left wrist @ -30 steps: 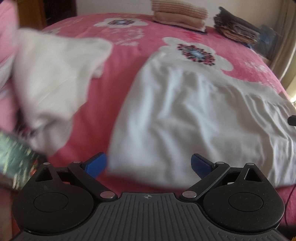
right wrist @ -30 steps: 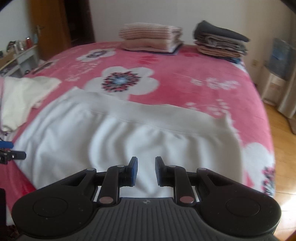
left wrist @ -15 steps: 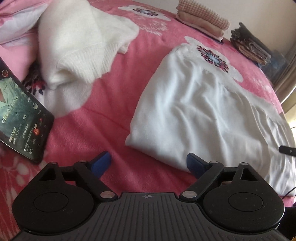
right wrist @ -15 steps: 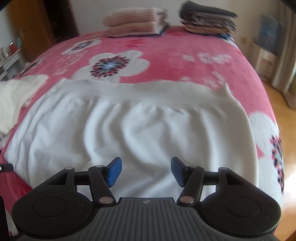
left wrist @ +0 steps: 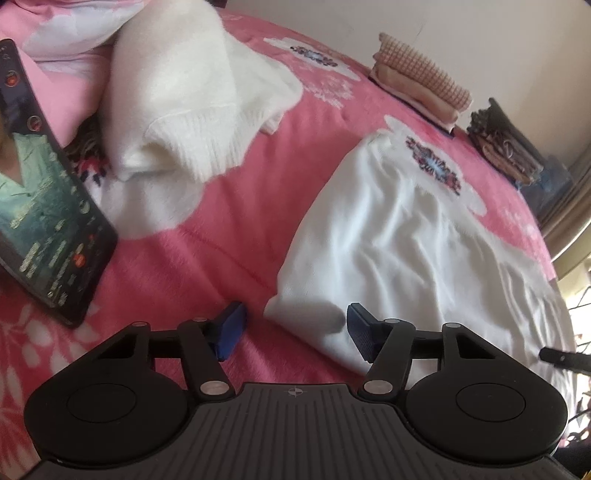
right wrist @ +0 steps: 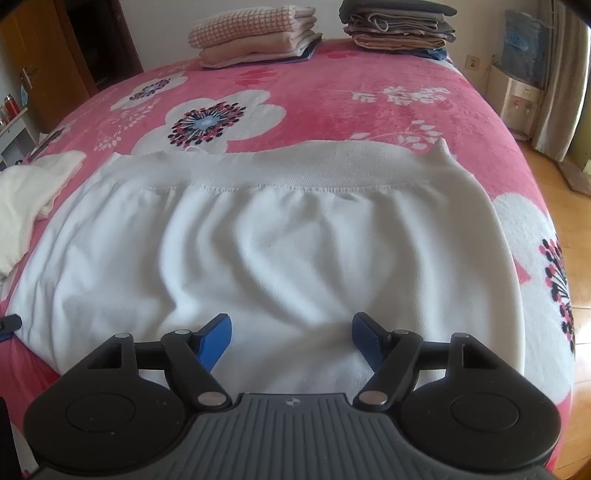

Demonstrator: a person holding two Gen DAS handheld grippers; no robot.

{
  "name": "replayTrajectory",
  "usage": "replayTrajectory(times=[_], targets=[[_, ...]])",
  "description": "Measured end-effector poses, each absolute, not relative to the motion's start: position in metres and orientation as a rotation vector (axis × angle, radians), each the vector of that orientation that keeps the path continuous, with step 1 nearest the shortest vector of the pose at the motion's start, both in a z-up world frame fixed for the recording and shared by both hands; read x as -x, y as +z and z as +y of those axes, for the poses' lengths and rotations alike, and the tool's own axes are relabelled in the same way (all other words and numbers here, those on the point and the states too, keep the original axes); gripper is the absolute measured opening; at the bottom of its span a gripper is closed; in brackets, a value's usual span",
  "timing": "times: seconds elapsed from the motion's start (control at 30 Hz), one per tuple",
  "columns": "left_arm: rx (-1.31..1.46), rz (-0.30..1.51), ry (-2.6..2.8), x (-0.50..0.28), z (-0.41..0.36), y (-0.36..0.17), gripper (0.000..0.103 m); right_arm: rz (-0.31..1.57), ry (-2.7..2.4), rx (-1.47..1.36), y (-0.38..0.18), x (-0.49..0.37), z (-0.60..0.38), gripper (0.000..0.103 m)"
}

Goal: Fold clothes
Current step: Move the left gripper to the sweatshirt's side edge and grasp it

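Observation:
A white knit garment [right wrist: 280, 236] lies spread flat on the pink flowered bed, its ribbed hem on the far side. In the left wrist view the same white garment [left wrist: 417, 236] shows its near left corner between the jaws of my left gripper [left wrist: 295, 328]; the jaws are closing and the pads do not press the cloth. My right gripper [right wrist: 291, 338] hovers over the garment's near edge, its jaws opening, with cloth below them and nothing pinched. A second, fluffy white sweater [left wrist: 192, 99] lies crumpled at the left.
A lit phone [left wrist: 40, 206] lies on the bed [right wrist: 369, 107] at the left. Two stacks of folded clothes [right wrist: 258, 33] [right wrist: 399, 26] sit at the far edge. The bed's right edge drops to a wooden floor [right wrist: 554, 173]; the other gripper's tip [left wrist: 565, 356] shows at the right.
My left gripper rolled, sank toward the garment's corner and narrowed its jaws. My right gripper went from almost shut to wide and dropped closer to the cloth.

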State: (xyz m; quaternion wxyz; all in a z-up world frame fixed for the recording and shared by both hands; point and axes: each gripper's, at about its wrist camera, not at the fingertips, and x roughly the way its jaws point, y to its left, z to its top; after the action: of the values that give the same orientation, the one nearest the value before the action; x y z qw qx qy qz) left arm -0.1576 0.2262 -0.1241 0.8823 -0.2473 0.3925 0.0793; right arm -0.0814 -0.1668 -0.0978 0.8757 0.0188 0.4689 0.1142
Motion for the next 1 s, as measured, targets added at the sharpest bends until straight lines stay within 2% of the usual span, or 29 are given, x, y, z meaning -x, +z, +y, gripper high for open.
replayTrajectory(times=[0.27,0.8,1.0], targets=[[0.579,0.764,0.111,0.162,0.237,-0.115,0.056,0.980,0.238,-0.029,-0.098,0.082,-0.166,0.075],[0.534,0.900,-0.147,0.081,0.243,-0.129,0.069,0.988,0.238,0.000,-0.099,0.080,-0.159,0.081],[0.542,0.898,-0.190,0.055,0.246,-0.134,0.069,0.991,0.240,0.008,-0.100,0.078,-0.158,0.082]])
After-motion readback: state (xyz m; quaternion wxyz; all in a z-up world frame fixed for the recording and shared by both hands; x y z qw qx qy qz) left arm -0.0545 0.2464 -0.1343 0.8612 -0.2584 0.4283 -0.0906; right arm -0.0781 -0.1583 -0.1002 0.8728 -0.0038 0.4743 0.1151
